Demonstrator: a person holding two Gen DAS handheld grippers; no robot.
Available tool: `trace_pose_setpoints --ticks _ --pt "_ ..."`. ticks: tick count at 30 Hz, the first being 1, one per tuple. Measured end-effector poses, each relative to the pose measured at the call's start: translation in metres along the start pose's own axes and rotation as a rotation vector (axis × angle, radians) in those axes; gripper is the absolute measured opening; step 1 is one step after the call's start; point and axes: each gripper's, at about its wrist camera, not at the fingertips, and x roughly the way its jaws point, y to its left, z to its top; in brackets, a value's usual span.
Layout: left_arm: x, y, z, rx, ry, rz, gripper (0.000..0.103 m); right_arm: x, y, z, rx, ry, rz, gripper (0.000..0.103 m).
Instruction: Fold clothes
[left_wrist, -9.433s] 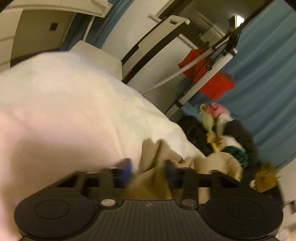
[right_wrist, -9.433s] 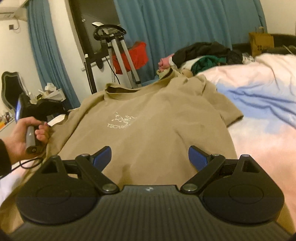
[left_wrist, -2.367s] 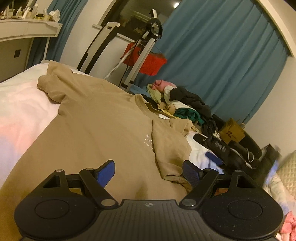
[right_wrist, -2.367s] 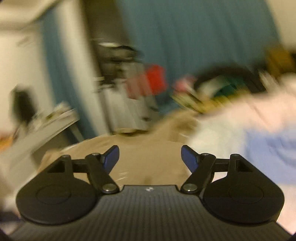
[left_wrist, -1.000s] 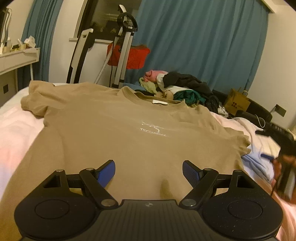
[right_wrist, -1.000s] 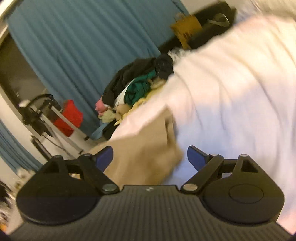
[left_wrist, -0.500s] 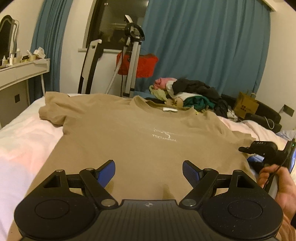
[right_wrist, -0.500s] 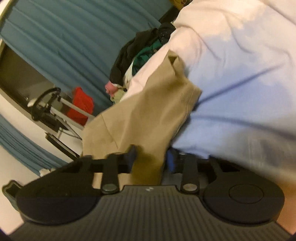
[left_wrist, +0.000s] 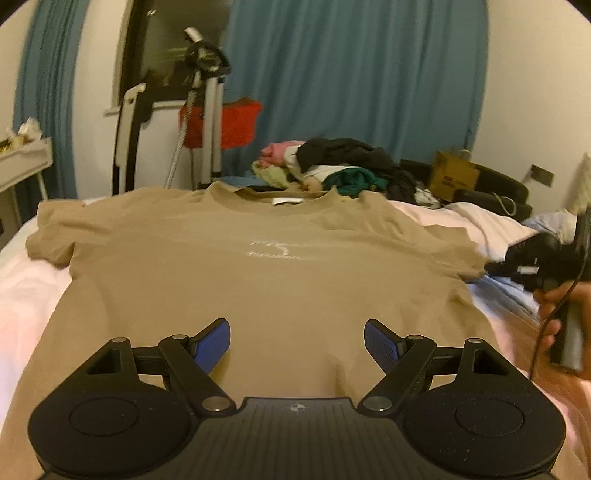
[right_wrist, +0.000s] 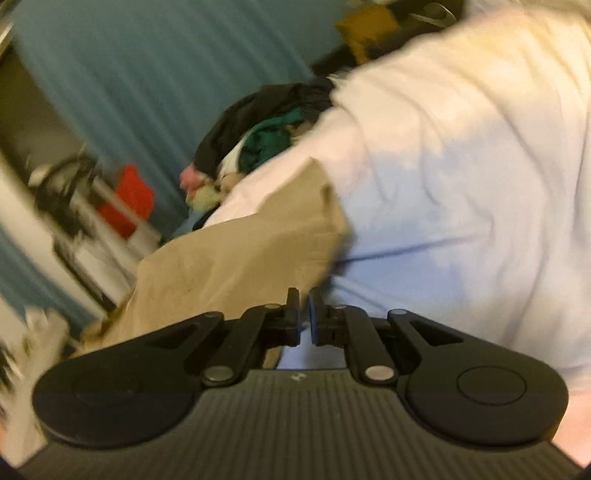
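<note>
A tan T-shirt (left_wrist: 266, 269) lies spread flat, chest print up, on the bed (left_wrist: 22, 295). My left gripper (left_wrist: 297, 341) is open and empty, hovering over the shirt's lower hem. My right gripper (right_wrist: 303, 315) is shut on the edge of the shirt's right sleeve (right_wrist: 258, 243). It also shows in the left wrist view (left_wrist: 532, 262), held by a hand at the tip of that sleeve.
A heap of mixed clothes (left_wrist: 332, 166) lies beyond the collar. A stand with a red cloth (left_wrist: 207, 122) and blue curtains (left_wrist: 351, 74) are behind. A cardboard box (left_wrist: 456, 177) sits far right. The pale bedding (right_wrist: 461, 184) spreads right of the sleeve.
My right gripper has closed fully onto the sleeve edge. My left gripper has stayed open over the hem, with the view shifted slightly.
</note>
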Motion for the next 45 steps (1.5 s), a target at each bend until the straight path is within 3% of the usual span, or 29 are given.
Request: trace_pose_setpoints --ticks 1,3,4,5,7,12,16,19,23,29,33,38,42,43,45 --pt "-0.003 -0.001 -0.001 -0.003 0.003 -0.008 0.082 -0.013 0.008 0.004 -0.053 0.003 0.0 0.021" --pt "-0.011 -0.004 -0.003 -0.014 0.014 -0.028 0.082 -0.044 0.029 0.002 -0.149 -0.01 0.006 0.077" --pt "-0.017 -0.006 -0.005 -0.026 0.027 -0.043 0.082 -0.062 0.036 0.0 -0.176 -0.037 0.013 0.088" --pt "-0.022 -0.009 -0.007 -0.025 0.037 -0.056 0.082 -0.08 0.043 -0.003 -0.201 -0.065 0.02 0.09" --pt "-0.033 -0.019 -0.013 0.006 0.054 -0.078 0.082 -0.112 0.053 -0.007 -0.208 -0.124 0.04 0.089" --pt "-0.06 -0.044 -0.025 0.028 0.089 -0.166 0.082 -0.181 0.053 -0.024 -0.14 -0.157 0.007 0.09" --pt "-0.07 -0.07 -0.044 0.054 0.167 -0.165 0.078 -0.226 0.035 -0.039 -0.1 -0.167 0.016 0.09" --pt "-0.077 -0.09 -0.058 0.077 0.228 -0.159 0.077 -0.251 0.024 -0.047 -0.102 -0.158 -0.038 0.089" --pt "-0.077 -0.122 -0.073 0.157 0.272 -0.179 0.075 -0.278 0.02 -0.059 -0.184 -0.2 -0.086 0.09" --pt "-0.07 -0.165 -0.08 0.231 0.284 -0.254 0.069 -0.297 0.012 -0.061 -0.182 -0.286 -0.046 0.09" --pt "-0.06 -0.195 -0.087 0.271 0.332 -0.365 0.058 -0.302 -0.002 -0.057 -0.12 -0.314 -0.01 0.09" --pt "-0.046 -0.224 -0.101 0.386 0.379 -0.47 0.058 -0.318 -0.017 -0.058 -0.066 -0.421 0.047 0.091" --pt "-0.04 -0.226 -0.108 0.398 0.389 -0.466 0.053 -0.309 -0.019 -0.056 -0.063 -0.402 0.045 0.091" --pt "-0.039 -0.225 -0.109 0.399 0.392 -0.463 0.047 -0.305 -0.019 -0.056 -0.063 -0.39 0.044 0.091" --pt "-0.037 -0.224 -0.11 0.414 0.391 -0.455 0.005 -0.301 -0.02 -0.056 -0.062 -0.376 0.045 0.091"
